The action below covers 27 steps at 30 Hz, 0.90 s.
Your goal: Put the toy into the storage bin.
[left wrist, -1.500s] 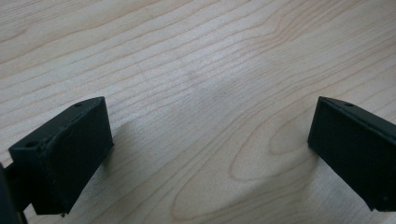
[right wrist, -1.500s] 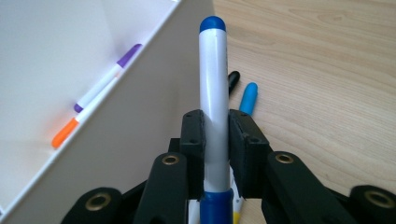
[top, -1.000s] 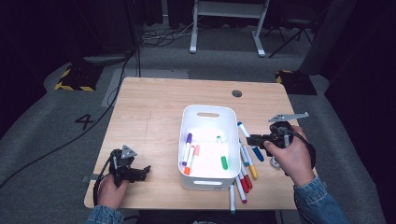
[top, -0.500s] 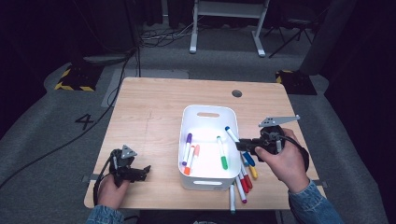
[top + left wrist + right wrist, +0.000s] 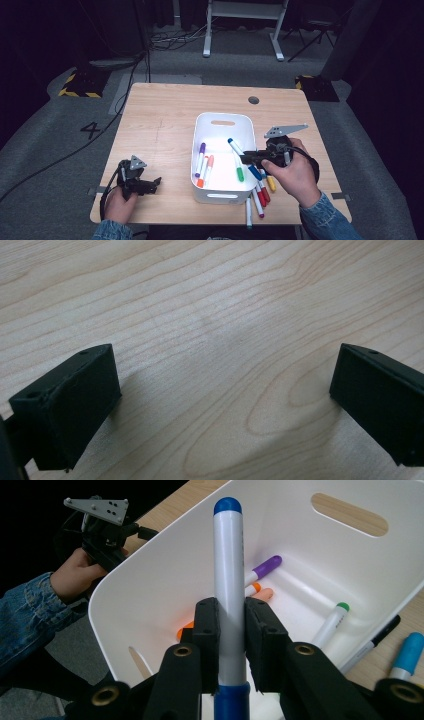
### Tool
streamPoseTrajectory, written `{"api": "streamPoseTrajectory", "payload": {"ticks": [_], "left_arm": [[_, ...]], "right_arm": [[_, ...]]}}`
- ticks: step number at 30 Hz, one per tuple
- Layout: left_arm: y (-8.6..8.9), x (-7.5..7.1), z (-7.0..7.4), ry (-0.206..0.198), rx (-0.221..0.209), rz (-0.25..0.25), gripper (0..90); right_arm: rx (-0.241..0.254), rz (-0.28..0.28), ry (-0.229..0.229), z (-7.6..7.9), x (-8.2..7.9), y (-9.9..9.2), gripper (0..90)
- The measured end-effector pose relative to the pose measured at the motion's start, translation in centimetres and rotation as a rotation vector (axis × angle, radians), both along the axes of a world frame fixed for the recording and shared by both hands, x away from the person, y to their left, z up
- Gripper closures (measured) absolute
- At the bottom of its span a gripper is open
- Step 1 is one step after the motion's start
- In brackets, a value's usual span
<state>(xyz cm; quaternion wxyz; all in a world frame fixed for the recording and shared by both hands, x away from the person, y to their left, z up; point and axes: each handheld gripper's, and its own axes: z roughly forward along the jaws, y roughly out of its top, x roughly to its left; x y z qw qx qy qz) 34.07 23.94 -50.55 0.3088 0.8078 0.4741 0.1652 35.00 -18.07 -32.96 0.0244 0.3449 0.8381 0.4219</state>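
In the right gripper view, the lower end of the blue-capped marker [image 5: 229, 580] is cut off at 6 o'clock. The right gripper [image 5: 230, 625] has its fingers closed tightly on this marker, above the white bin [image 5: 200, 150]. The left gripper [image 5: 220, 405] rests on the bench [image 5: 160, 120] at the bin's 8 o'clock, fingers wide apart and empty.

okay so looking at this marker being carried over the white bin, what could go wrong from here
1. The right gripper pinches the blue marker near one end, so the long free end could tip or slip out before release.
2. That free end sits near the white bin wall and could bump the rim.
3. The loose markers beside the bin lie under the right hand and might get knocked off the table.
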Motion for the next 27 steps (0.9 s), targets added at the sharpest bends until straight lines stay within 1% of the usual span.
{"api": "streamPoseTrajectory", "payload": {"ticks": [8, 11, 15, 20, 22, 27], "left_arm": [[0.0, 0.0, 0.0, 0.0, 0.0, 0.0, 0.0], [0.0, 0.0, 0.0, 0.0, -0.001, 0.0, 0.0], [0.0, 0.0, 0.0, -0.001, 0.0, 0.0, 0.0], [0.0, 0.0, 0.0, 0.0, 0.0, 0.0, 0.0], [0.0, 0.0, 0.0, 0.0, 0.0, 0.0, 0.0], [0.0, 0.0, 0.0, 0.0, 0.0, 0.0, 0.0]], "right_arm": [[-0.002, 0.016, 0.017, -0.9, 0.0, 0.6, 76.8], [0.005, 0.017, 0.007, -1.0, -0.1, 0.7, 76.8], [0.031, 0.023, -0.009, -1.0, -0.1, 0.8, 76.8], [0.024, 0.026, -0.008, -1.4, 0.0, 0.9, 76.8], [0.027, 0.026, -0.018, -1.4, 0.0, 0.9, 76.8], [0.016, 0.023, -0.018, -1.3, 0.1, 1.2, 76.8]]}}
